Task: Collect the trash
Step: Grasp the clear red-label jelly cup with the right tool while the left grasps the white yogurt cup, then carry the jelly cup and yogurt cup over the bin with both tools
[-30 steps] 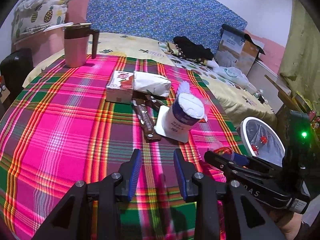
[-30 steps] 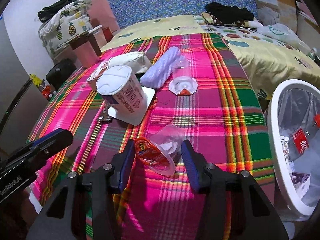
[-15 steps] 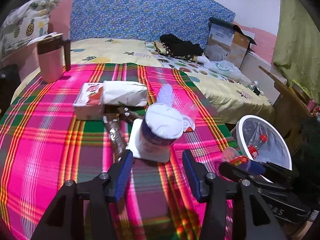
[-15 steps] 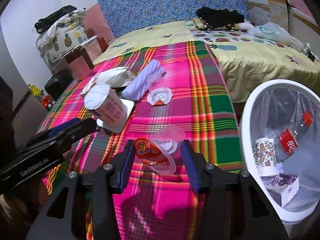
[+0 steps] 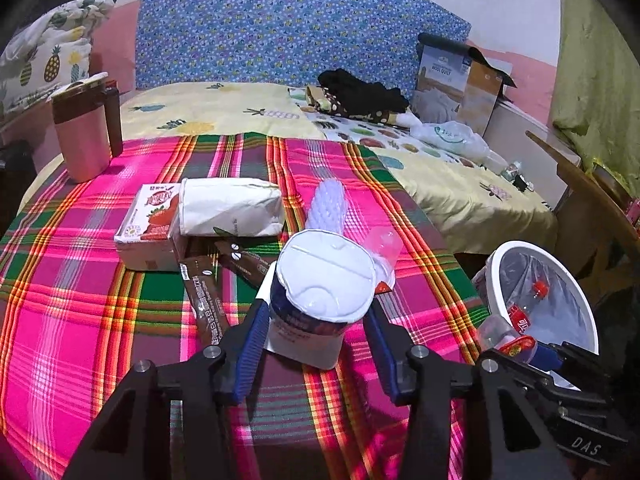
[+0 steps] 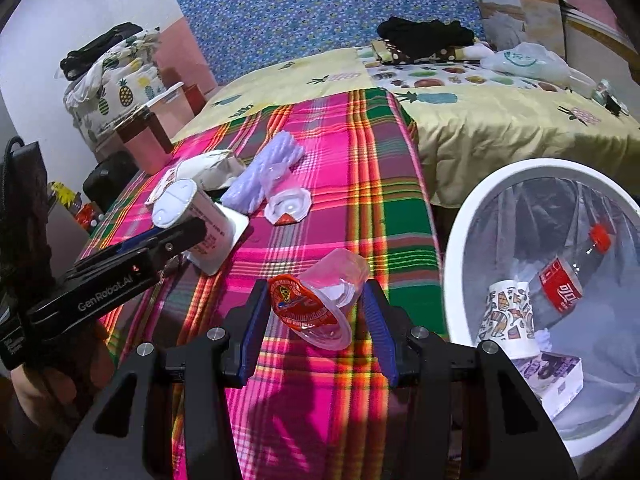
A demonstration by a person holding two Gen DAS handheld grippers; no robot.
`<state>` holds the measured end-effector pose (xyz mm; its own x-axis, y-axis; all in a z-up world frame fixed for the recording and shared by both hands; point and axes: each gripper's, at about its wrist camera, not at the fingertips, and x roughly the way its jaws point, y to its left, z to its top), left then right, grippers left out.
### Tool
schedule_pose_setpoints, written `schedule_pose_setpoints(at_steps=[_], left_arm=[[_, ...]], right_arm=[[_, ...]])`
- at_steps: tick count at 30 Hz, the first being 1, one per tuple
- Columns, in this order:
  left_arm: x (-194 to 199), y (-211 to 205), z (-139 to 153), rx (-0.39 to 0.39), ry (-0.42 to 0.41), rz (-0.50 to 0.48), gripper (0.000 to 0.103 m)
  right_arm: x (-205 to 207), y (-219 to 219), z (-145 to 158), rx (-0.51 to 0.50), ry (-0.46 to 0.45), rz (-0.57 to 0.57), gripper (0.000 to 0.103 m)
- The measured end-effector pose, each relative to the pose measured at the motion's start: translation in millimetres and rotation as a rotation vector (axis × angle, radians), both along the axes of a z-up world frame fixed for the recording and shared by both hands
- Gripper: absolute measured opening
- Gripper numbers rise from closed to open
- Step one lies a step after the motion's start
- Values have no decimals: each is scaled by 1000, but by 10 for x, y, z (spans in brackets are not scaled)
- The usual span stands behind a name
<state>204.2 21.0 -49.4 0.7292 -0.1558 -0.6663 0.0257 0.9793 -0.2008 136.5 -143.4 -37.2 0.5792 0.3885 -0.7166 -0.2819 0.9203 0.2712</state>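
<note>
Left wrist view: left gripper (image 5: 316, 334) straddles the white-lidded cup (image 5: 320, 300), which stands on a white card on the plaid cloth (image 5: 80, 312). Its fingers (image 5: 248, 344) are closing; the cup is between them, and I can't tell from this angle whether the pads touch its sides. Relative to that cup: brown sachets (image 5: 206, 304) lie just left of it, the red-printed carton (image 5: 150, 226) and white paper bag (image 5: 232, 206) sit behind-left, the lilac ribbed piece (image 5: 330, 204) is directly behind, the pink mug (image 5: 82, 132) is far back-left.

Right wrist view: right gripper (image 6: 316, 324) is clamped on a clear plastic cup with a red foil lid (image 6: 316, 304); both pads press its sides and the cup is tilted, lid towards the camera. It hangs just left of the white bin (image 6: 456, 248), over the cloth edge. Bin holds a red-label bottle (image 6: 568, 280), a patterned paper cup (image 6: 510, 320) and a small box (image 6: 556, 372). An opened peel-lid cup (image 6: 288, 204) lies on the cloth just right of the white-lidded cup.
</note>
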Motion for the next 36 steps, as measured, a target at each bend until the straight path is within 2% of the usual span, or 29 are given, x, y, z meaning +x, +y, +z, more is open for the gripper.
schedule_pose_setpoints(at_steps=[11,17,25,36], left_arm=[[-339,173,348,-27,-73,30,48],[-509,174,425,-30,-79,35,48],[-703,50,451,-32,-74,11,48],[-809,-336,470,-42,-73,-82,48]], right_arm=[[-77,-68,82,10,-27,-6,49],[-161,-111,144,12,-47,-8,49],[-285,-203,229,5,-71,-25,49],[-397,-390,271,-13,-87,-76,49]])
